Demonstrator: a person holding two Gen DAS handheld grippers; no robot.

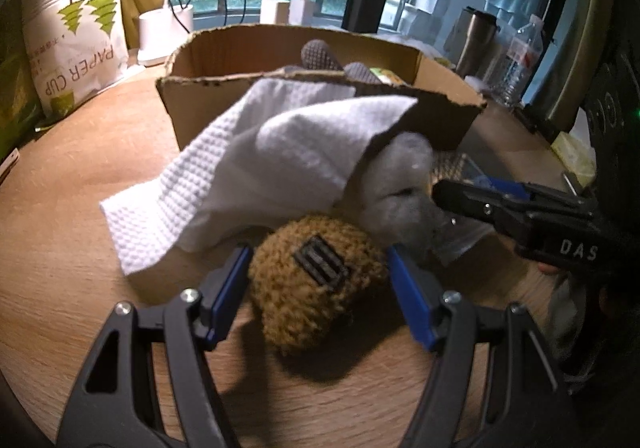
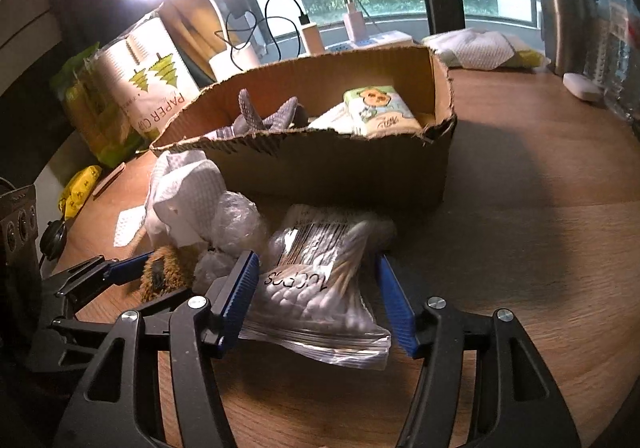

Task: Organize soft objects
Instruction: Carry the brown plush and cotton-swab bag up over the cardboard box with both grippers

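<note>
The left gripper [image 1: 316,288] has its blue-padded fingers [image 1: 228,296] spread wide on either side of a brown knitted plush [image 1: 316,288] with a dark striped patch; the pads stand just beside it, and whether they touch it is hard to tell. The right gripper [image 2: 316,304] is likewise spread open around a clear bag of cotton swabs [image 2: 320,288] lying flat on the wooden surface [image 2: 520,248], its near edge between the pads without being pinched.

Just past the plush, a white waffle-weave cloth [image 1: 240,168] drapes from the cardboard box [image 1: 192,104] down onto the surface, hiding part of the box's front wall. A grey crumpled lump of bubble wrap [image 2: 236,220] sits beside the cloth, blurred in the left view. The right gripper's fingers reach in from the right edge of that view, cutting off what lies under them.

Inside the box, a grey textured glove [image 2: 264,116] pokes above the rim, and a tissue pack [image 2: 380,112] lies at the right end; the box floor is mostly hidden. Behind stands a paper cup bag [image 1: 76,40], cut off at the top, and a steel tumbler [image 1: 476,40] with a water bottle [image 1: 520,56].
</note>
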